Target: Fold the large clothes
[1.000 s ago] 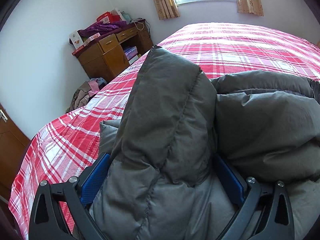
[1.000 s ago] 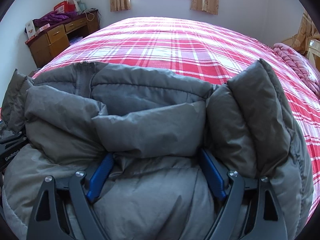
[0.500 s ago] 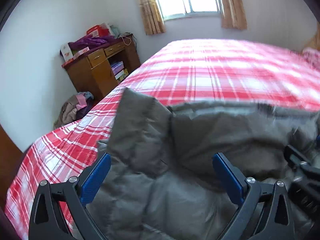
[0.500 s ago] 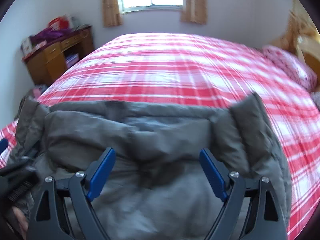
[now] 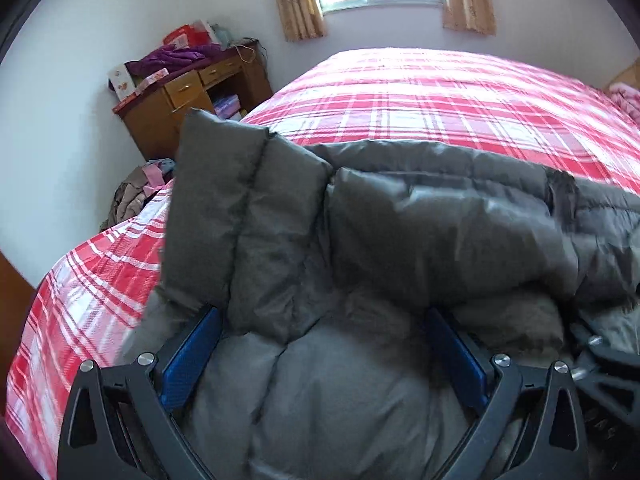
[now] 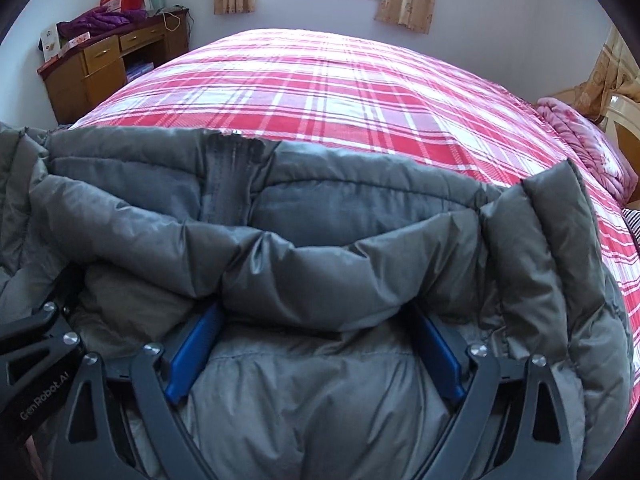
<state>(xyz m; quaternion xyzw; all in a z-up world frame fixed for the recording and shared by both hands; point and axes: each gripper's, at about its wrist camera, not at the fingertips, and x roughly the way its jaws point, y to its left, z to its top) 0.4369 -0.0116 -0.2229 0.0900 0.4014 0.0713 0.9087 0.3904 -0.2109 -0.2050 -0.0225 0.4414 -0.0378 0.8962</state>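
Note:
A grey padded jacket (image 5: 420, 220) lies bunched on the near end of a red plaid bed (image 5: 440, 92). My left gripper (image 5: 322, 316) stands wide with the jacket's bulk between its blue pads; a stiff flap rises over its left fingertip. My right gripper (image 6: 314, 312) is also wide and its jaws are opening, with a thick rolled fold of the jacket (image 6: 320, 208) draped across both fingertips. Neither pair of pads visibly squeezes the cloth. Each gripper shows at the edge of the other's view: the right gripper (image 5: 600, 364) and the left gripper (image 6: 36, 344).
The plaid bed (image 6: 320, 80) stretches to the far wall under a window. A wooden desk (image 5: 192, 92) piled with things stands at the left, with a heap of clothes (image 5: 136, 196) on the floor beside it. A pink blanket (image 6: 580, 148) lies at the bed's right edge.
Both grippers drew back from the jacket, so their pads stood free of it half a second ago. Now the padded folds lie over the fingertips again. The left sleeve flap stands lower than before.

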